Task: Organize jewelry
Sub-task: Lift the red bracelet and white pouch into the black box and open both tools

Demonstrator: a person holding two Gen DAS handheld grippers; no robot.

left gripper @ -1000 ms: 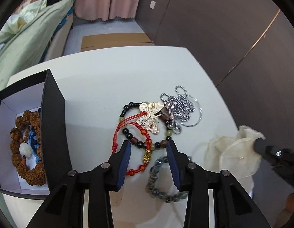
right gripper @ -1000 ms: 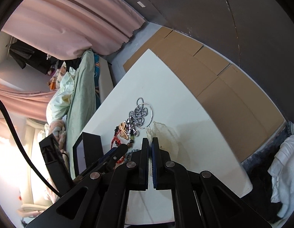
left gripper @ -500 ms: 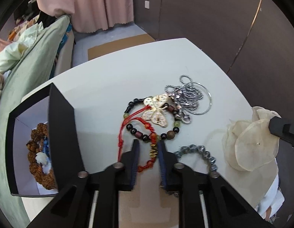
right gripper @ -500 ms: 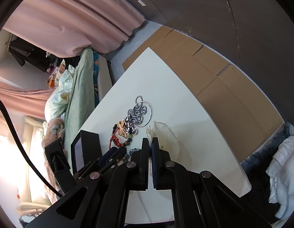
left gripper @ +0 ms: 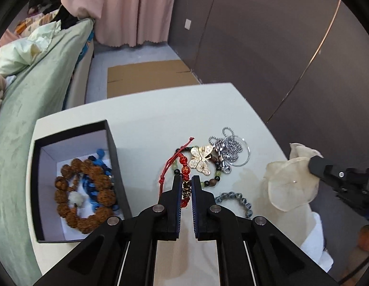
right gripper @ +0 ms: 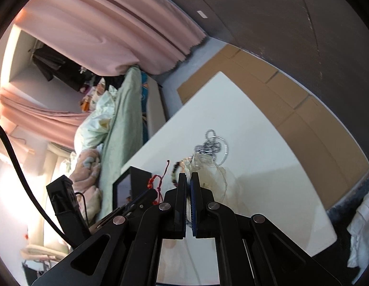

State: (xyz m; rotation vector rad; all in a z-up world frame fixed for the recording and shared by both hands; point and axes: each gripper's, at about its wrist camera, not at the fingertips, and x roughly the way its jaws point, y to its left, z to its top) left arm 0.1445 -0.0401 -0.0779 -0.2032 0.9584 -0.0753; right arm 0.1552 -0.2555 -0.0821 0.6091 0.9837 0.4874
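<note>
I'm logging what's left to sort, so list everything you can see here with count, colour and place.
table: one, white, under everything.
box: one, black, white inside, table's left.
wooden bead bracelet: one, brown, in the box.
blue beads: one string, in the box.
red cord bracelet: one, red and gold, between the left fingers.
butterfly ornament: one, gold, mid-table.
dark bead bracelet: one, beneath the butterfly.
chain: one, silver, right of the butterfly.
grey bead bracelet: one, nearest.
sheer pouch: one, cream, held by right gripper.
left gripper: shut on bracelet.
right gripper: shut on pouch.

Pink curtain (left gripper: 127,12), dark wall (left gripper: 255,35), green bedding (left gripper: 41,90), floor cardboard (left gripper: 148,76)
</note>
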